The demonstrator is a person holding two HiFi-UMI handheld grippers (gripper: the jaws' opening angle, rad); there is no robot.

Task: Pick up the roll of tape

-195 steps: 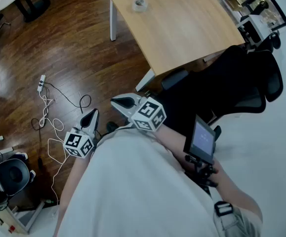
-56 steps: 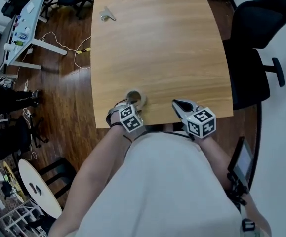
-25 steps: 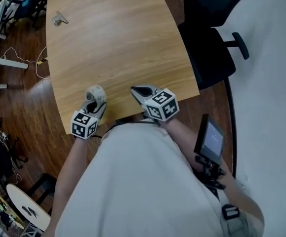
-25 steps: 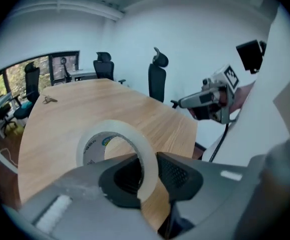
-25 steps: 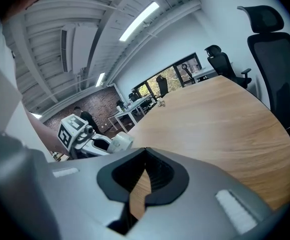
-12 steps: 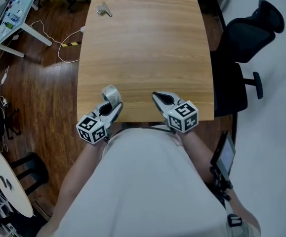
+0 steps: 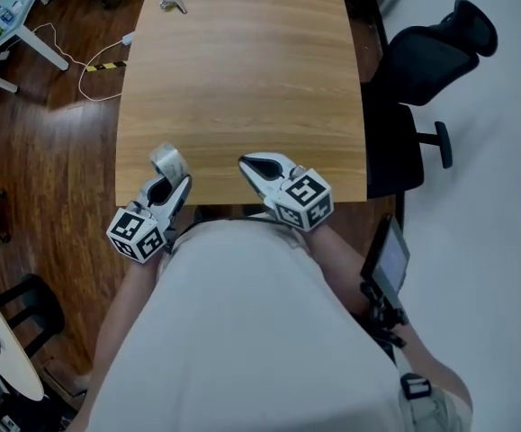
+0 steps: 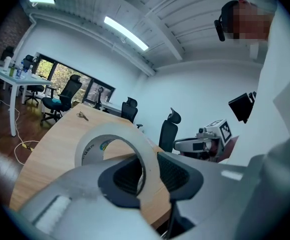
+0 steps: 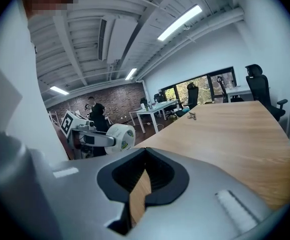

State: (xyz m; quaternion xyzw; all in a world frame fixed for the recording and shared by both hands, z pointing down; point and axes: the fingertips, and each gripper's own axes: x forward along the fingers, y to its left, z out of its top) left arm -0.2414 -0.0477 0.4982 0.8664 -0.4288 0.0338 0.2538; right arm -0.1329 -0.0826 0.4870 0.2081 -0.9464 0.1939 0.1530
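Note:
A roll of whitish tape (image 7: 168, 161) hangs over the near left edge of the wooden table (image 7: 242, 79), tilted on its side. My left gripper (image 7: 172, 184) is shut on its band, one jaw inside the ring and one outside. The left gripper view shows the tape (image 8: 118, 132) pinched between the dark pads of that gripper (image 8: 147, 176). My right gripper (image 7: 251, 163) hovers over the table's near edge, jaws shut with nothing between them. Its own view shows the jaws of the right gripper (image 9: 145, 151) closed, with the tape (image 9: 120, 136) off to the left.
A small bunch of keys (image 7: 172, 1) lies at the table's far left. A black office chair (image 7: 422, 70) stands to the right of the table. Cables (image 7: 98, 63) run over the wood floor on the left. A small screen (image 7: 384, 259) hangs by my right arm.
The left gripper has risen and rolled with the tape still held, so the roll stands more on edge. The right gripper has also lifted a little and stayed shut.

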